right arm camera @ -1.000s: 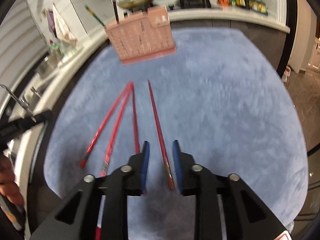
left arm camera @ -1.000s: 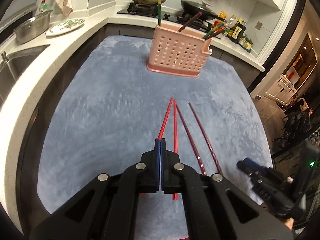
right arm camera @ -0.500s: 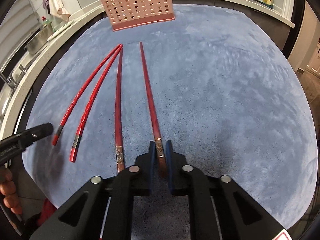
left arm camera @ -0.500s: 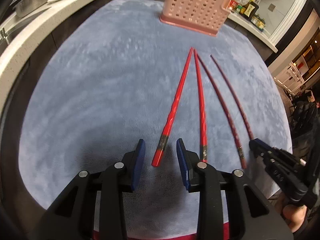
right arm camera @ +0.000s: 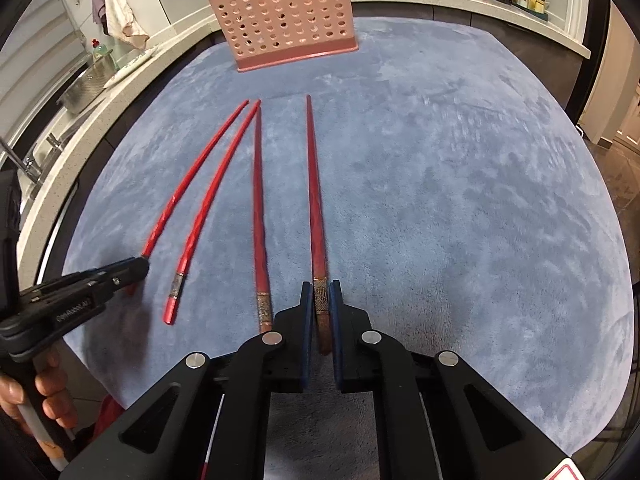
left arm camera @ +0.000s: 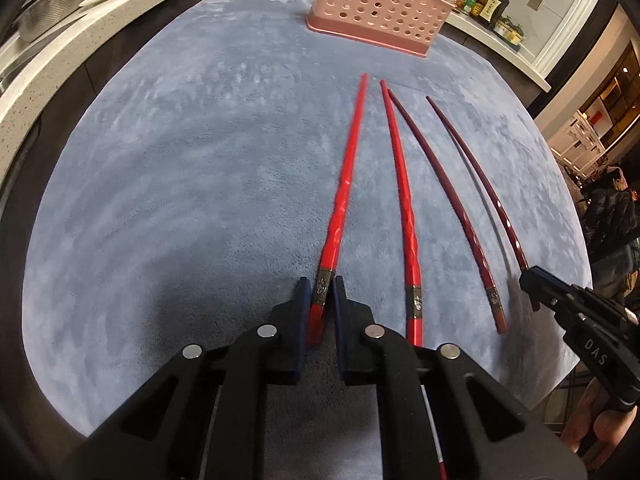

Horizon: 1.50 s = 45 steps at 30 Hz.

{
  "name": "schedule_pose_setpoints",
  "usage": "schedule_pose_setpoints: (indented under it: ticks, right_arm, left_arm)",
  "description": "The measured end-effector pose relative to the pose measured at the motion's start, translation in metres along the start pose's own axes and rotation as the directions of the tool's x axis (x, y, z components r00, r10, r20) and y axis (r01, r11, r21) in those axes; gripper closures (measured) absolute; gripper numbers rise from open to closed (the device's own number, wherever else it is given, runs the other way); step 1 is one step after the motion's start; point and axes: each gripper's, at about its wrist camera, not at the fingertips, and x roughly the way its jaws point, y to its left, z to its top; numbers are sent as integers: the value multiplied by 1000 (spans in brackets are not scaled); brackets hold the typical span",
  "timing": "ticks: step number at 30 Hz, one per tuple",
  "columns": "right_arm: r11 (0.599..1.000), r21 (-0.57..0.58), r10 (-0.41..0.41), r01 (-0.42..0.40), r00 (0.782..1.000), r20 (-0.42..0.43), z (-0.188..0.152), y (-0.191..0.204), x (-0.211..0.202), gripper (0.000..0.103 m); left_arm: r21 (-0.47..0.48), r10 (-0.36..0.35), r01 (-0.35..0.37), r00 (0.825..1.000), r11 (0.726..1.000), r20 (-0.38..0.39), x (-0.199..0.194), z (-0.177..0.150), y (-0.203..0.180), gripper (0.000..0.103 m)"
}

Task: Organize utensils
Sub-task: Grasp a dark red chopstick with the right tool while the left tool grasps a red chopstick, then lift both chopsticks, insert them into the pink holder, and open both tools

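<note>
chopsticks (left arm camera: 344, 184), thick ends between gripper pads

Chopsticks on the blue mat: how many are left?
4. Leftmost bright red chopstick sits between the left gripper fingers; second bright red chopstick beside it; dark red chopstick next; rightmost dark red chopstick between the right gripper fingers.

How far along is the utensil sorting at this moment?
Early to middle. The pink basket already holds some utensils. All four chopsticks lie on the blue mat. The left hand-held gripper brackets the leftmost bright red chopstick; the right hand-held gripper brackets the rightmost dark red chopstick. Nothing looks lifted.
</note>
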Motion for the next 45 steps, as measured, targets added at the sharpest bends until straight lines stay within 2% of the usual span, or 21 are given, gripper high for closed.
schedule_pose_setpoints:
  ticks: [4, 10, 15, 21, 30, 37, 40, 45]
  right_arm:
    - [1000, 1, 9, -9, 1000, 27, 6, 3, -13, 95]
    - [1000, 18, 18, -20, 996, 91, 22, 1, -40, 95]
    - [998, 38, 37, -44, 987, 154, 42, 0, -67, 96]
    - [998, 31, 49, -59, 964, 260, 81, 1, -105, 96]
    - [998, 13, 54, -64, 923, 381, 141, 2, -135, 96]
    - [995, 17, 83, -100, 893, 443, 191, -1, -149, 96]
    - [993, 12, 96, -116, 870, 483, 218, -1, -162, 96]
    - [991, 12, 103, -134, 820, 563, 271, 0, -185, 96]
  left_arm:
    - [-1, -9, 9, 1000, 1000, 1, -7, 1, -3, 96]
    - [-13, -29, 30, 997, 999, 67, -39, 14, -6, 96]
    - [-24, -42, 46, 990, 999, 133, -72, 34, -5, 96]
    - [-6, -38, 41, 972, 999, 231, -111, 74, -11, 96]
    - [24, -8, -1, 931, 1000, 366, -151, 147, -24, 96]
    - [49, -14, -8, 903, 999, 430, -176, 197, -39, 96]
    - [64, -14, -19, 880, 998, 474, -192, 223, -47, 96]
    - [63, -20, -17, 839, 998, 544, -215, 271, -57, 96]
